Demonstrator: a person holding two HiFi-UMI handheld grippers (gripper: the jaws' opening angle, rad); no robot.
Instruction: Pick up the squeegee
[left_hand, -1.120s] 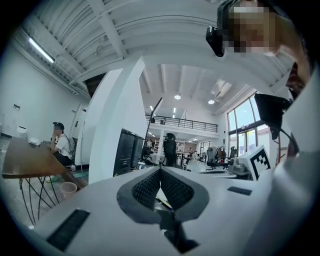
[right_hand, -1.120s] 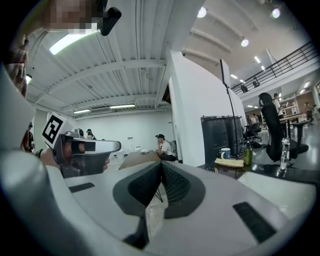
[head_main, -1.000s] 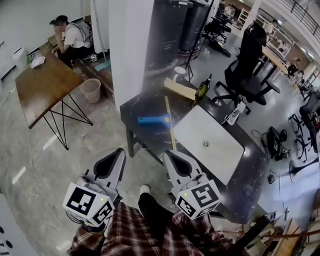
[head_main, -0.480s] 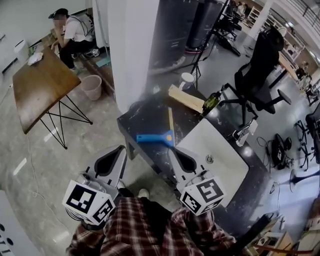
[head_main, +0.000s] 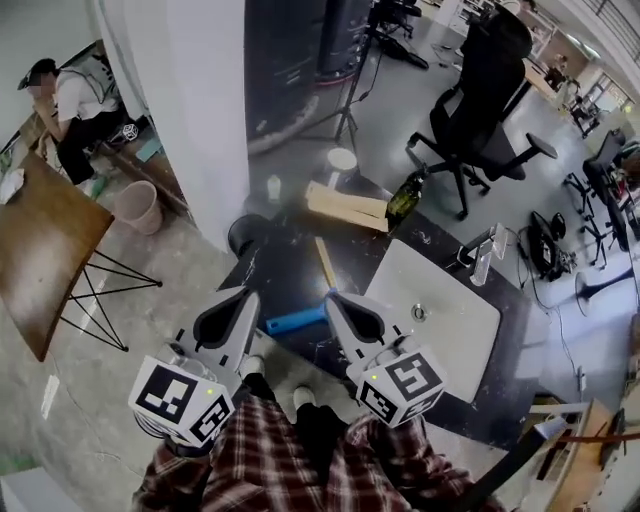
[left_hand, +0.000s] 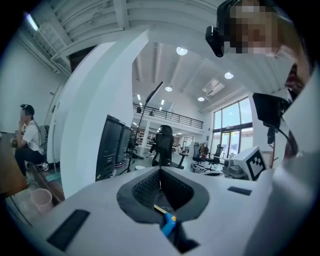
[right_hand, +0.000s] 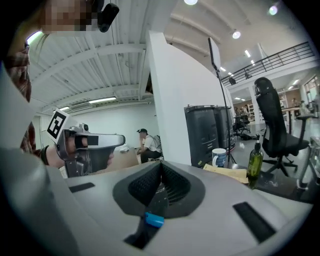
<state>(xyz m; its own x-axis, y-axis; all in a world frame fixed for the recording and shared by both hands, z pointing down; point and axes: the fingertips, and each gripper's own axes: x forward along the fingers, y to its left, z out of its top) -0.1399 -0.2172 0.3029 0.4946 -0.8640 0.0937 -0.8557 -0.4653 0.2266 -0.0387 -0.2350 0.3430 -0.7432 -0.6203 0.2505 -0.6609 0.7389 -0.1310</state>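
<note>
The squeegee has a blue handle and a long pale wooden bar. It lies on the near part of the black table. My left gripper is shut and empty, just left of the handle's end. Just right of the handle hovers my right gripper, also shut and empty. Neither touches the squeegee. In the left gripper view the jaws meet in a line, and the blue handle shows below them. The right gripper view shows its closed jaws with the blue handle underneath.
On the table lie a white panel, a wooden block, a green bottle and a mug. A white pillar stands behind. An office chair, a wooden table, a bin and a seated person surround it.
Both grippers and my view have come forward to the black table. The squeegee's handle now lies between the two gripper tips. Both jaws stayed shut.
</note>
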